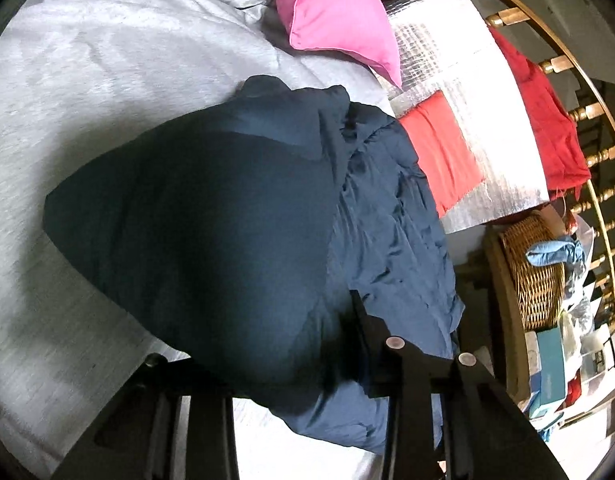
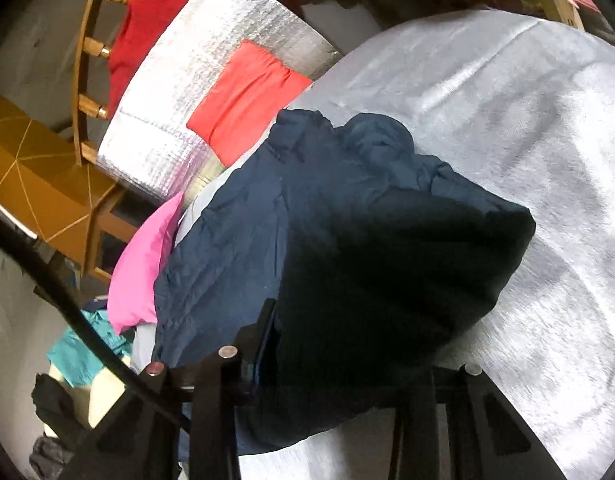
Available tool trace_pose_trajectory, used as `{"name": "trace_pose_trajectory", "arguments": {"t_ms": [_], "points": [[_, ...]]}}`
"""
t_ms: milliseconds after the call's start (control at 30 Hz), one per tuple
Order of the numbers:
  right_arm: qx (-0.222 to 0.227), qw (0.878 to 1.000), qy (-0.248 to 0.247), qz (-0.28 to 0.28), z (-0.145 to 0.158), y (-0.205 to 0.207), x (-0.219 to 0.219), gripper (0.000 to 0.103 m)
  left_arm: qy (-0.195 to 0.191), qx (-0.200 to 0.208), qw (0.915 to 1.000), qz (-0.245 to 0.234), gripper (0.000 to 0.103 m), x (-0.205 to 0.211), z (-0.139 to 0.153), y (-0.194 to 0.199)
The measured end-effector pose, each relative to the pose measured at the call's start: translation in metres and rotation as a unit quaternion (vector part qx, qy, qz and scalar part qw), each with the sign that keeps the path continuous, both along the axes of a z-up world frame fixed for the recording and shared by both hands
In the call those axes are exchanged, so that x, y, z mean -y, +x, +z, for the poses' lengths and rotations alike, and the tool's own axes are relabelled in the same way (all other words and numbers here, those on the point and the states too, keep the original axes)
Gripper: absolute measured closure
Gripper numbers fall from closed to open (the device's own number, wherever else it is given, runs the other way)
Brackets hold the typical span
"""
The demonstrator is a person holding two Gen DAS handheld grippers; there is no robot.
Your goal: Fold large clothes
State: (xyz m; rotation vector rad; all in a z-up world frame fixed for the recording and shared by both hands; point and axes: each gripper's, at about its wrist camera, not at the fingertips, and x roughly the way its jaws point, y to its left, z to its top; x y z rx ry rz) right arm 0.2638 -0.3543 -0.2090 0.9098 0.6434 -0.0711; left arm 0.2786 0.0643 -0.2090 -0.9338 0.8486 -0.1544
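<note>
Navy garment (image 1: 235, 216) on grey sheet (image 1: 87, 72)

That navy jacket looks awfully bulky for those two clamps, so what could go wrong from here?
1. The navy jacket is puffy and heaped on the grey sheet; the bundle may spring apart once it is let go.
2. The pink pillow sits right at the jacket's edge, so a sweep of cloth could drag it along.
3. The folded red cloth on the silver mat lies close by and could get knocked.
</note>
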Motion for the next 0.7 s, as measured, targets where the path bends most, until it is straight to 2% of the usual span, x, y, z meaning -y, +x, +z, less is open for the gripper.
{"name": "trace_pose_trajectory", "arguments": {"t_ms": [233, 700], "points": [[-0.004, 0.999, -0.038, 0.02, 0.004, -0.02, -0.009, 0.065, 0.016, 0.003, 0.9998, -0.007, 0.067, -0.002, 0.001, -0.02], [-0.01, 0.998, -0.051, 0.024, -0.002, -0.051, -0.012, 0.065, 0.051, 0.012, 0.9983, -0.024, 0.066, 0.0, 0.005, -0.038]]}}
